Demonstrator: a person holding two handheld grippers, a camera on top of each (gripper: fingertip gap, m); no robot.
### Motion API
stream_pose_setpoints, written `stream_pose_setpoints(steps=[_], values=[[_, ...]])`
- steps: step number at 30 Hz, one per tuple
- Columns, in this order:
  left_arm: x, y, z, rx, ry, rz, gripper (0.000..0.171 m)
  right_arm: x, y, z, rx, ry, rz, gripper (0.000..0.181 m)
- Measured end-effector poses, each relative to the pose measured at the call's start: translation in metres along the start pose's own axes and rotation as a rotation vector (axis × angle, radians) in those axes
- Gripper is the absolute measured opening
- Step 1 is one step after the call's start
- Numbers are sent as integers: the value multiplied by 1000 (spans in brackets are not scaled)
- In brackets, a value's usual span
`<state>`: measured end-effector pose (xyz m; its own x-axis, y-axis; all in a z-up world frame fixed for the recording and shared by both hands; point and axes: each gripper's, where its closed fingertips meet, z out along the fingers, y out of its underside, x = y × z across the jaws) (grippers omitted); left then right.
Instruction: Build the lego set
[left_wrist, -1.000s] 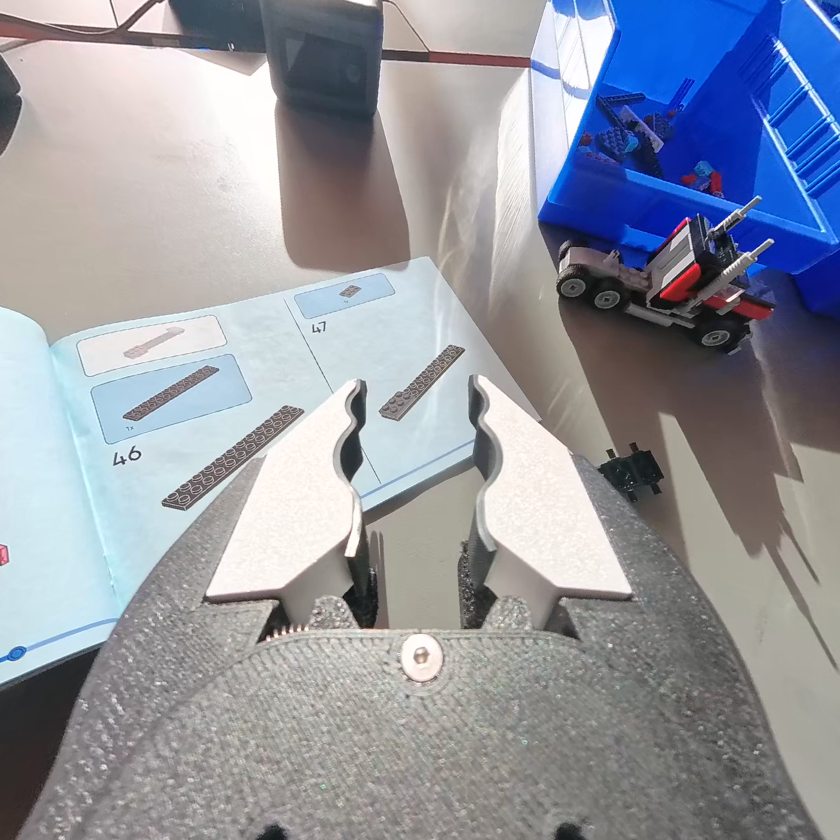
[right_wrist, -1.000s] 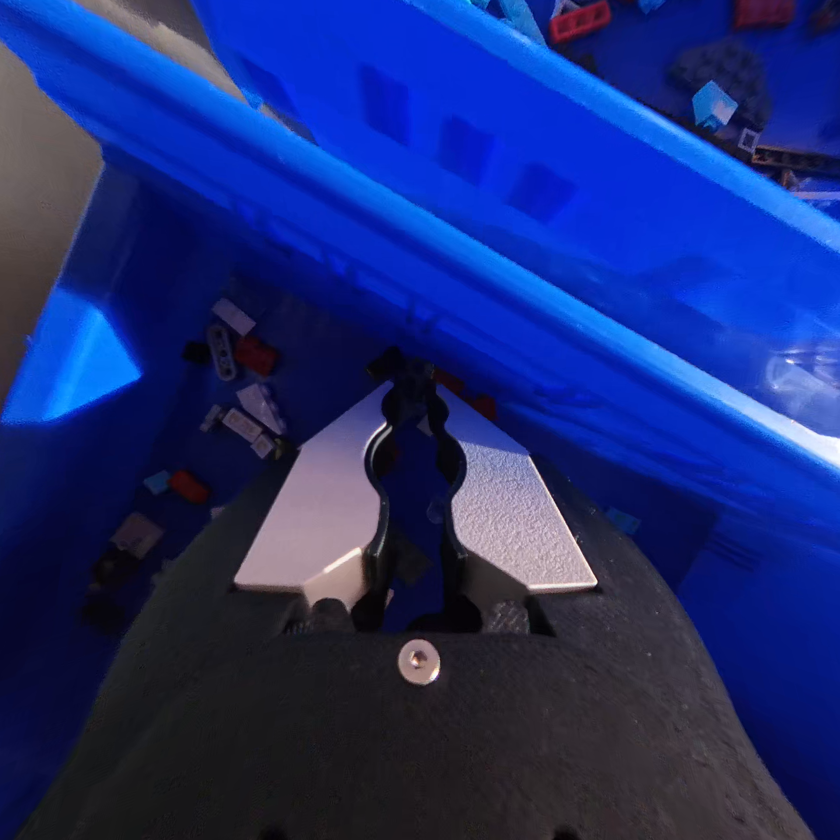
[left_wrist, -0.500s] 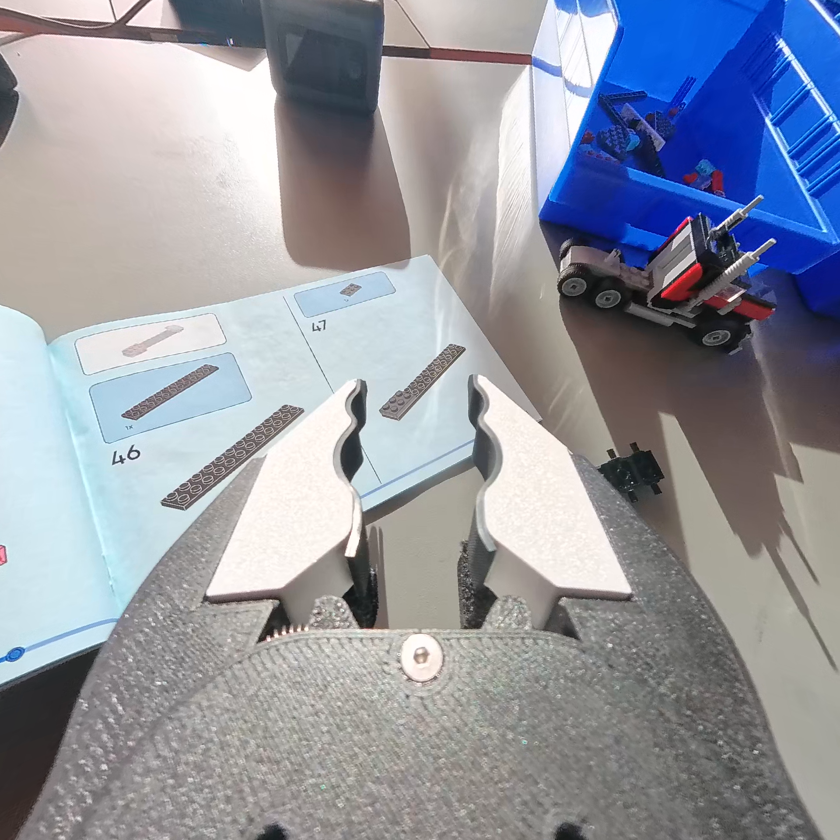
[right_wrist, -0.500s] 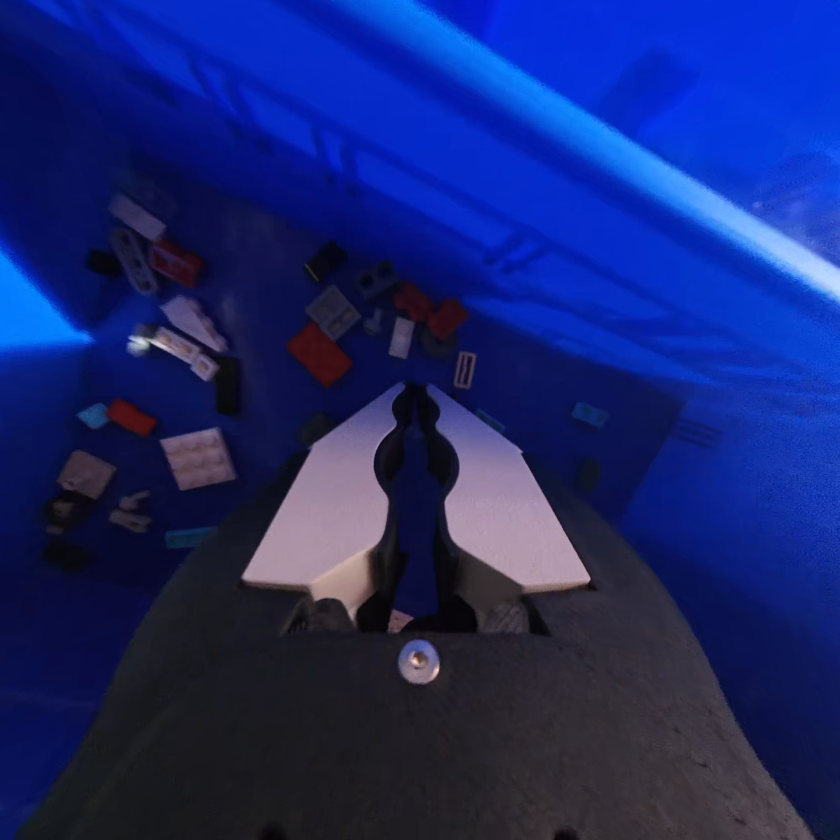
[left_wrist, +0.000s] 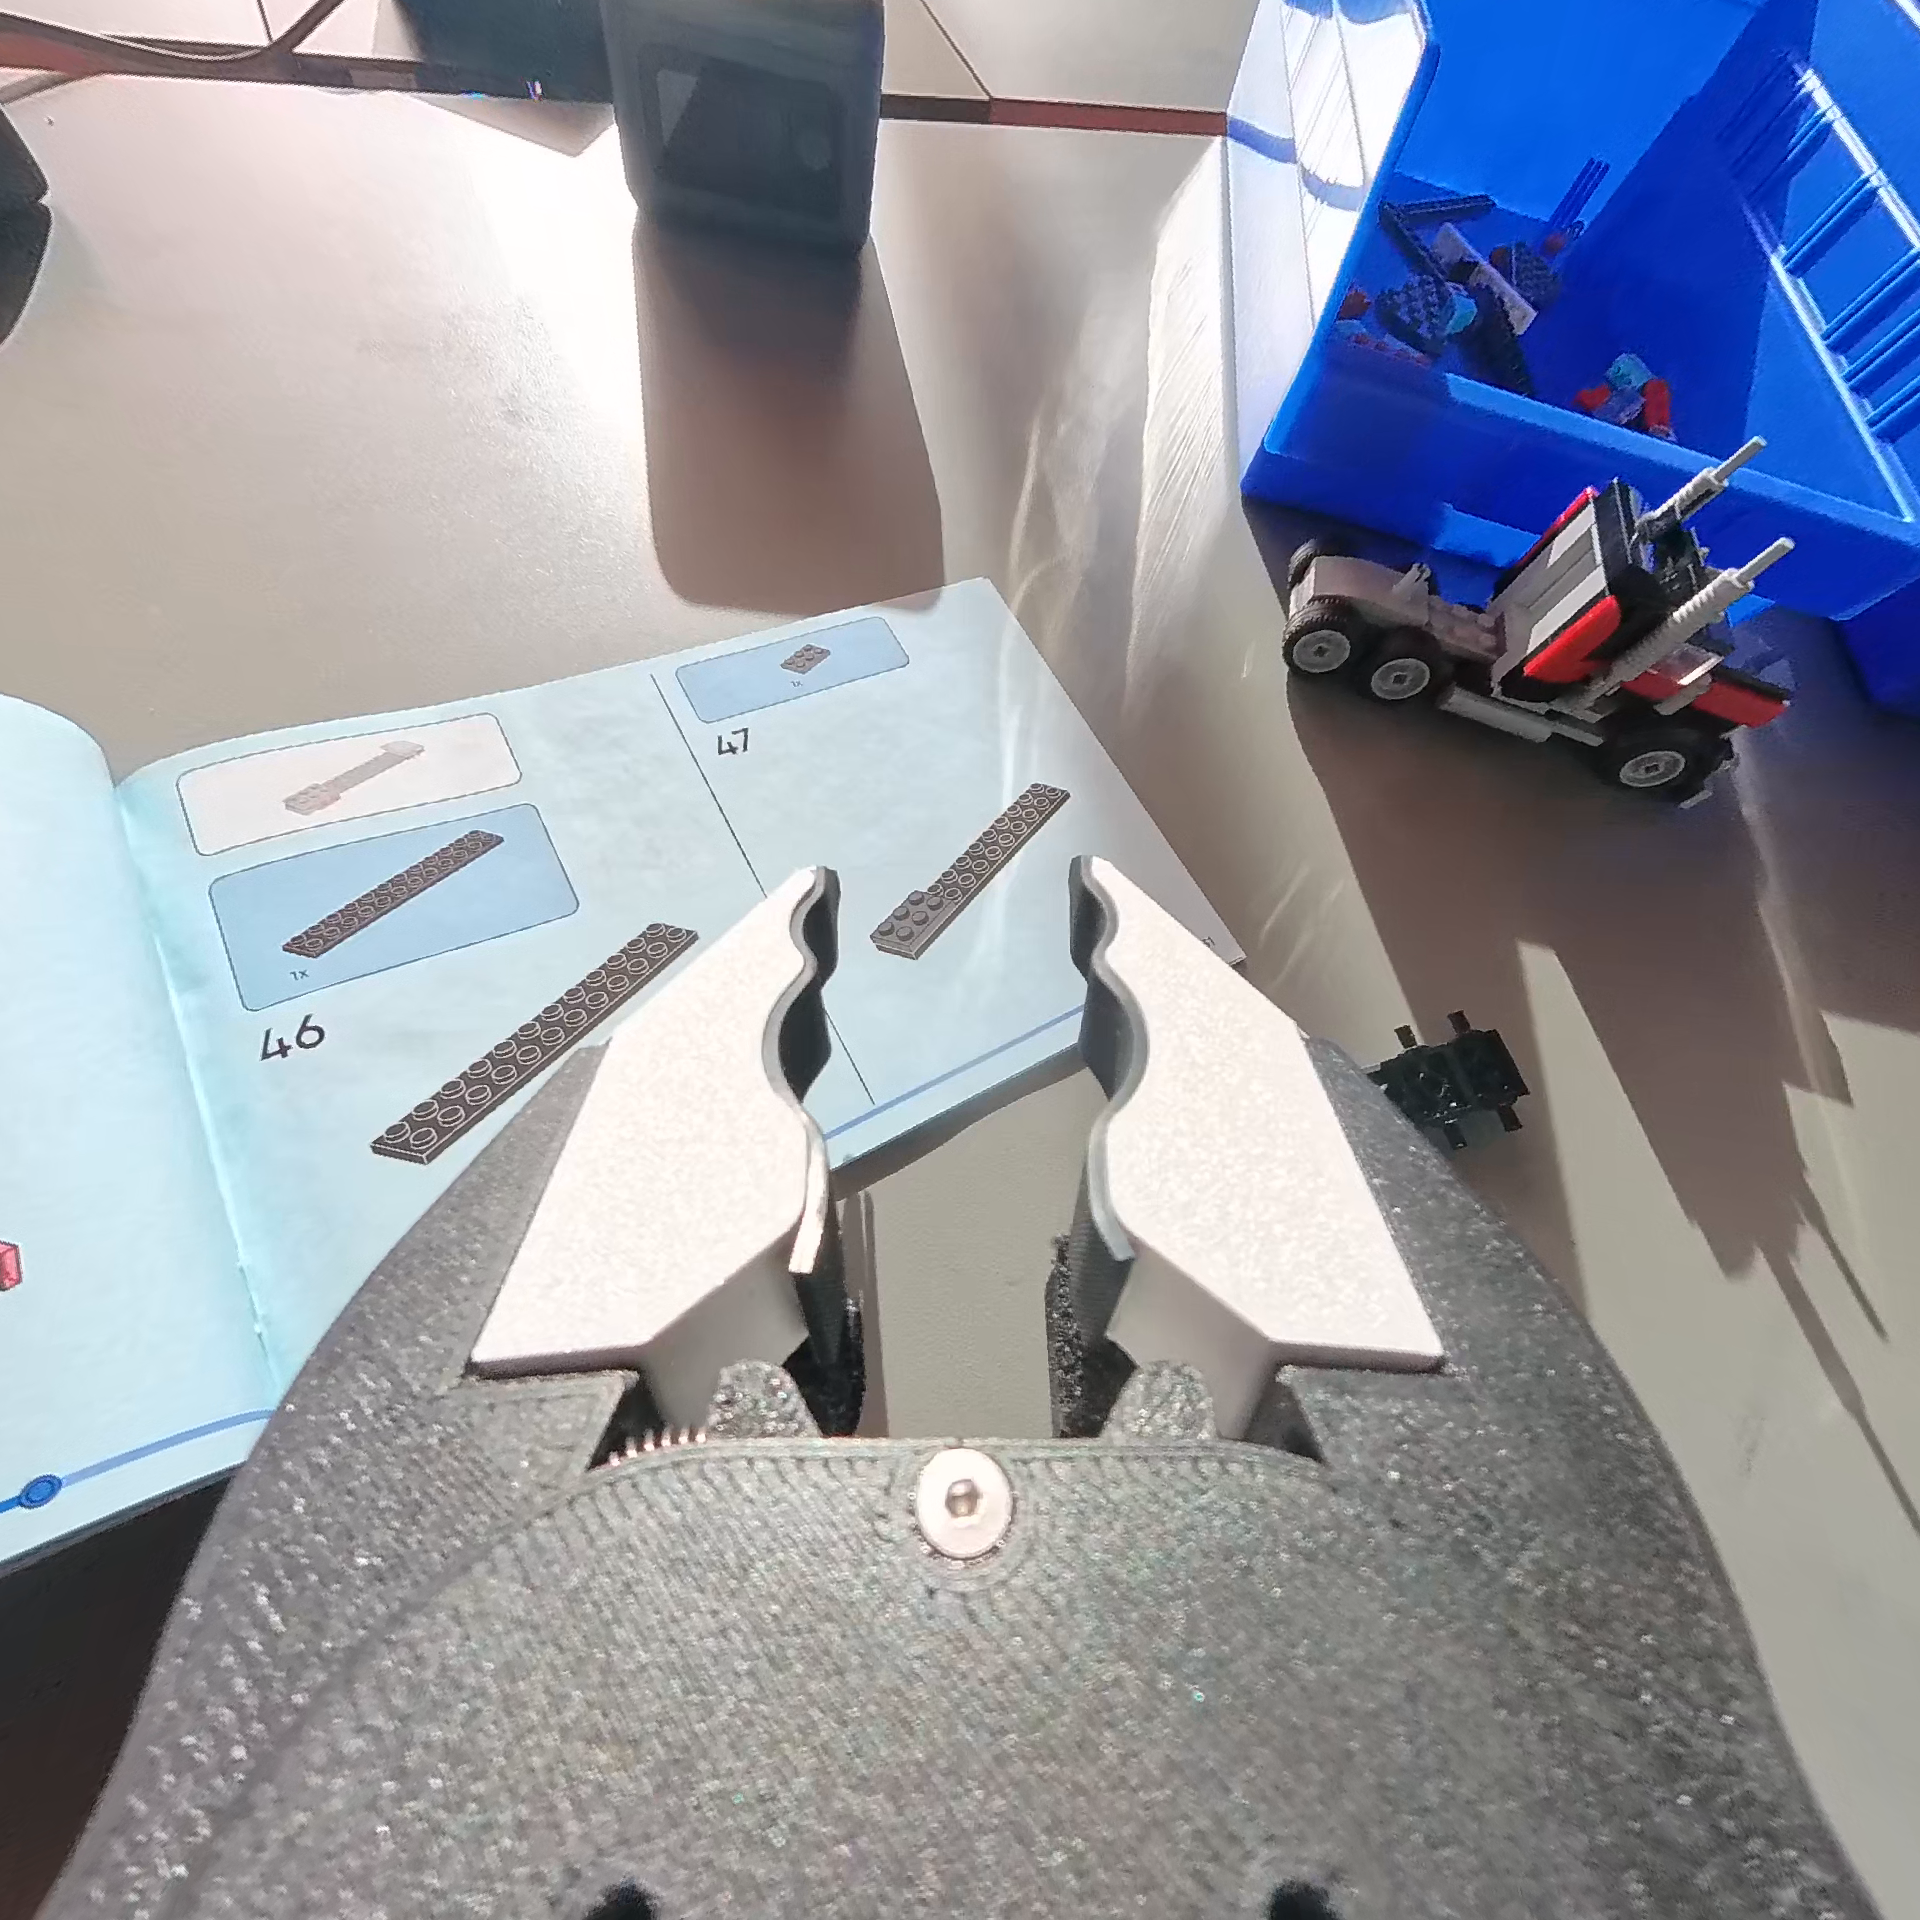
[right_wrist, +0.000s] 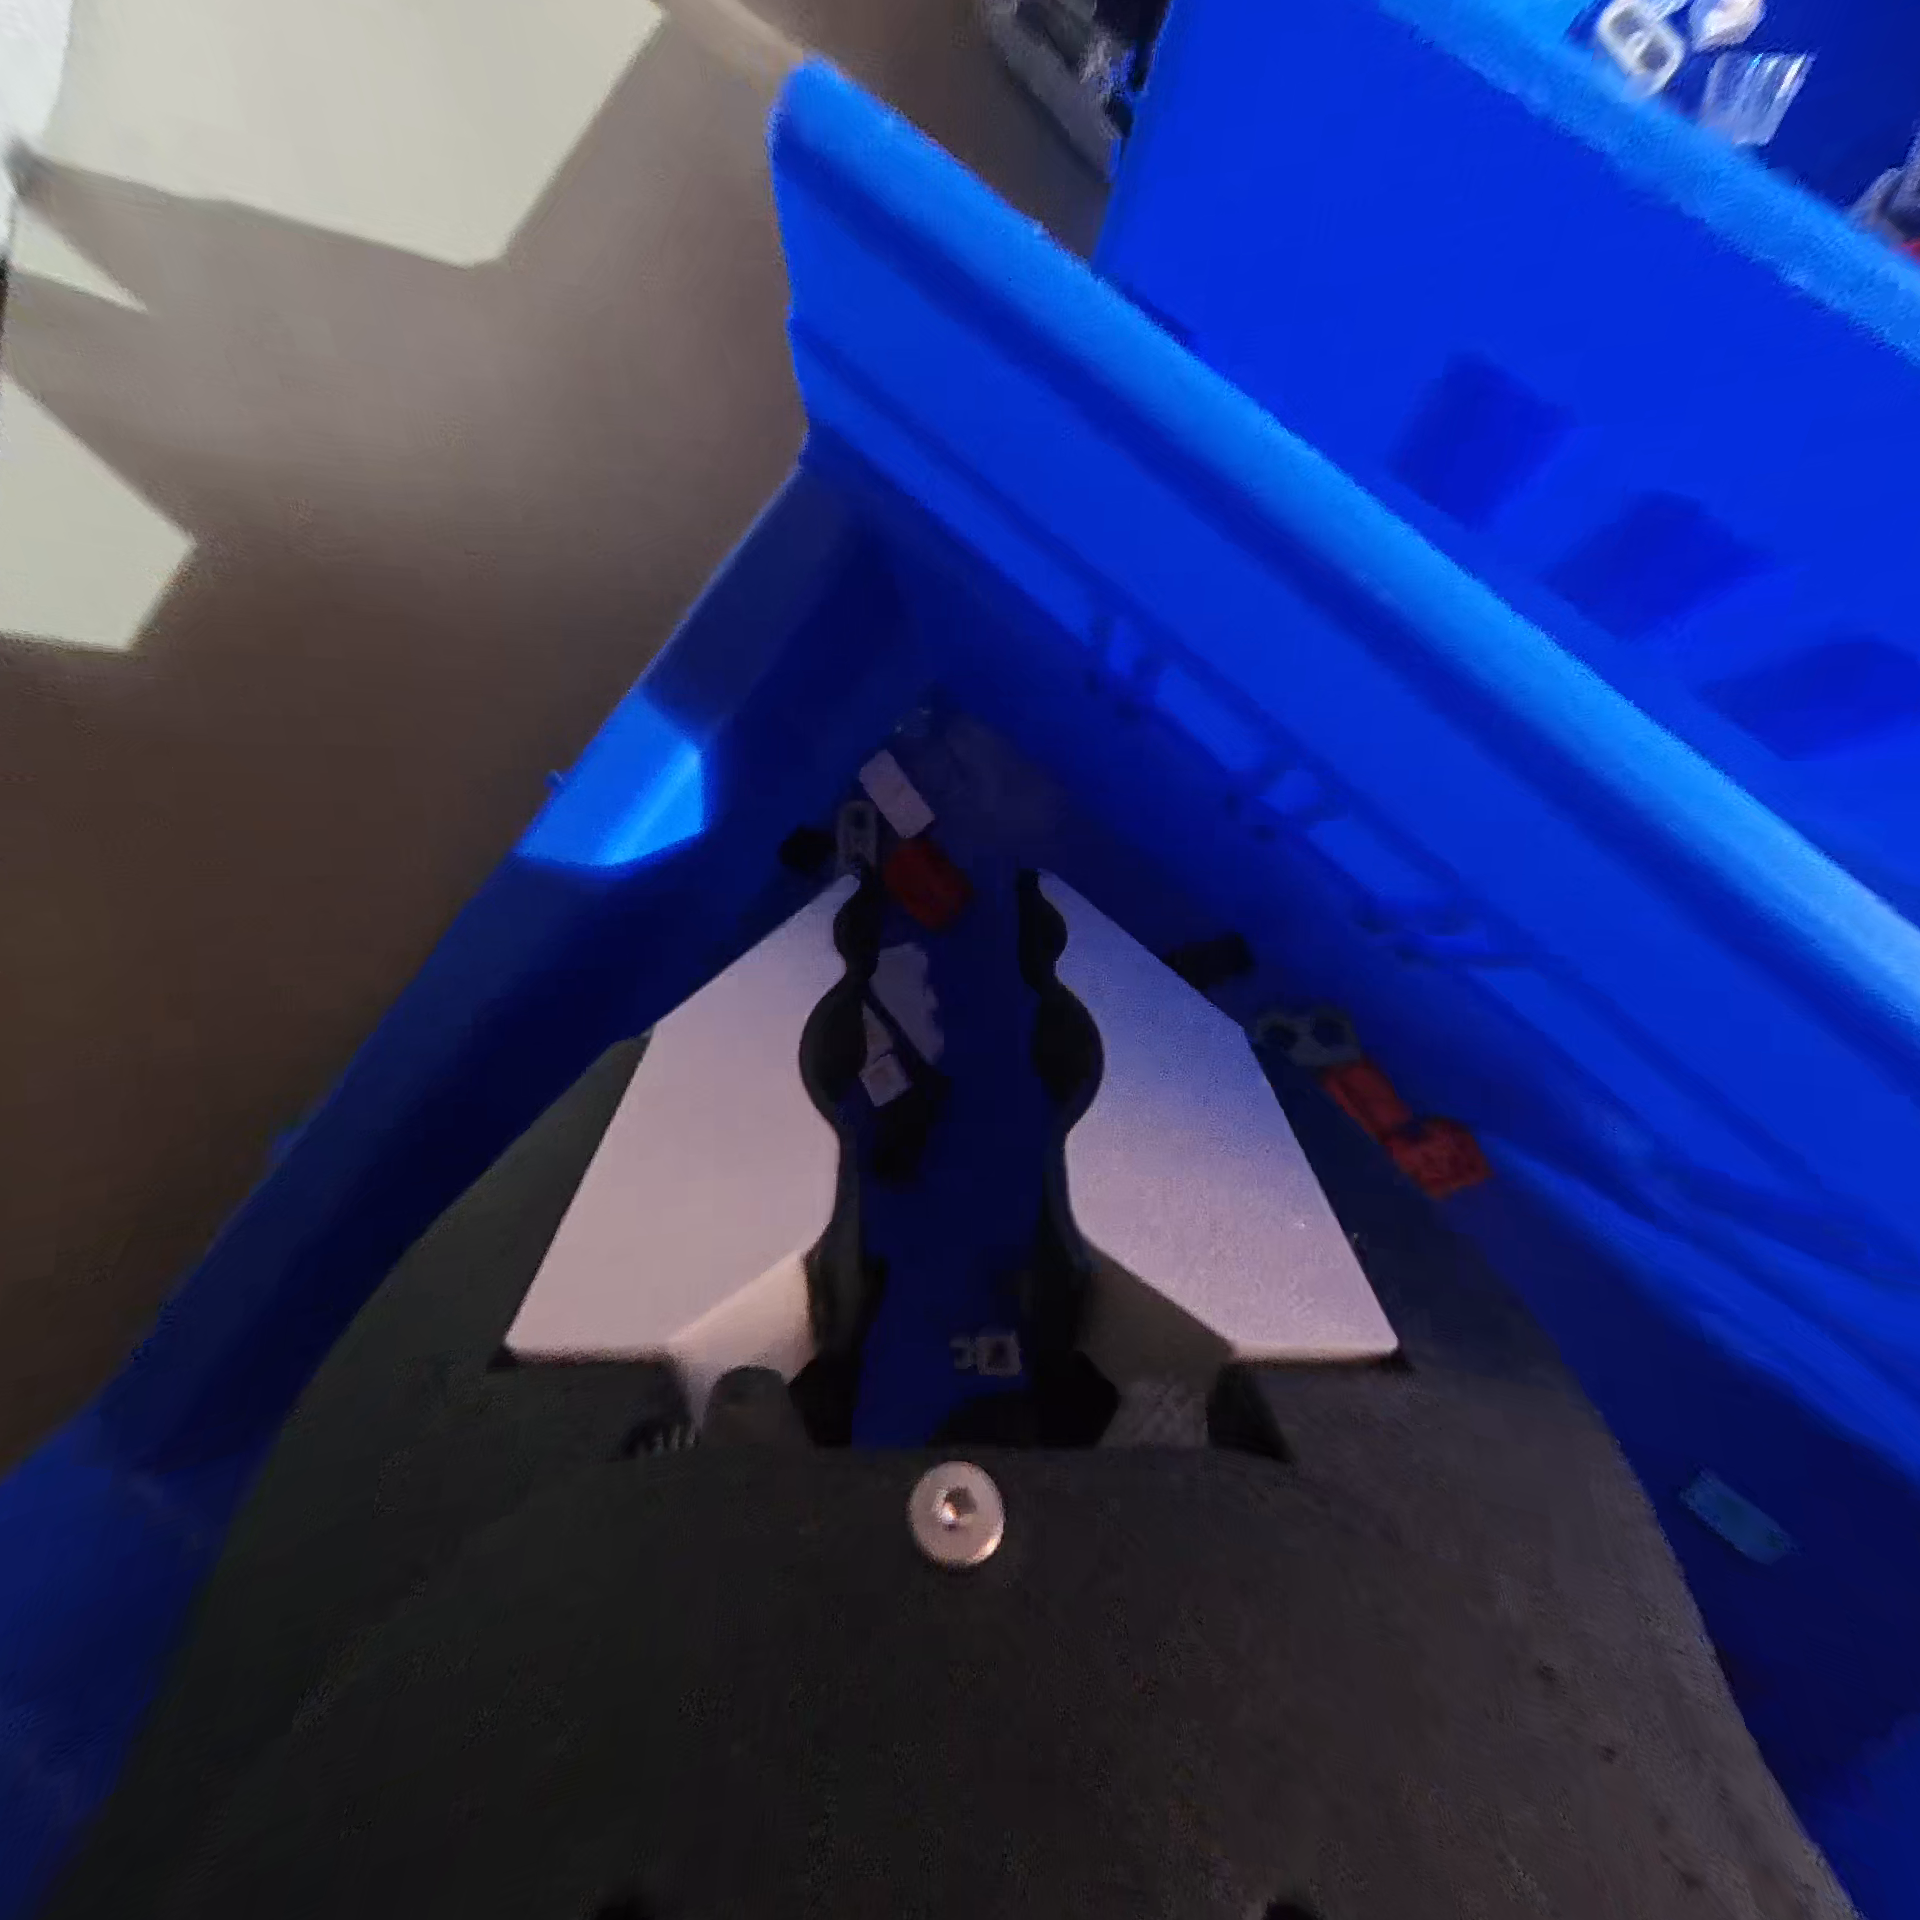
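In the left wrist view my left gripper (left_wrist: 951, 883) is open and empty above the open instruction booklet (left_wrist: 499, 894). A built lego truck (left_wrist: 1538, 665), grey, black and red, stands on the table in front of a blue bin (left_wrist: 1621, 312) that holds loose pieces. A small black lego part (left_wrist: 1449, 1081) lies on the table right of the gripper. In the right wrist view my right gripper (right_wrist: 940, 883) is open and empty over a blue bin (right_wrist: 1195, 499). Red (right_wrist: 925, 878), white (right_wrist: 894, 800) and grey loose pieces lie on its floor. The view is blurred.
A dark box (left_wrist: 743, 114) and cables (left_wrist: 312, 73) stand at the table's far edge. A second blue bin (right_wrist: 1558, 260) lies behind the first in the right wrist view. Bare table (right_wrist: 312, 623) shows left of the bin. My hands' fingertips stand some 40 cm from each other.
The right gripper has opened from nearly shut and has pulled back and up out of the bin's depth, with table now showing at the left. The left gripper has not moved.
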<state>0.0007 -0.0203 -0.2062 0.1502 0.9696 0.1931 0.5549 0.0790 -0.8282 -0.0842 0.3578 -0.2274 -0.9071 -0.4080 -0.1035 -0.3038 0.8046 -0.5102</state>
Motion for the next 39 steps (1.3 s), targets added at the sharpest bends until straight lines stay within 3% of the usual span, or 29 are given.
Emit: stream_pose_setpoints(steps=[7,15,26,39], values=[[0,0,0,1,5,-4,46,7,8,0,-43,47,-17,19],[0,0,0,2,9,-11,46,19,35,-32,-93,124,61,20],[0,1,1,-7,12,-15,46,27,35,-57,-44,231,106,39],[-2,3,3,-31,-4,-15,46,32,33,-51,10,232,103,40]])
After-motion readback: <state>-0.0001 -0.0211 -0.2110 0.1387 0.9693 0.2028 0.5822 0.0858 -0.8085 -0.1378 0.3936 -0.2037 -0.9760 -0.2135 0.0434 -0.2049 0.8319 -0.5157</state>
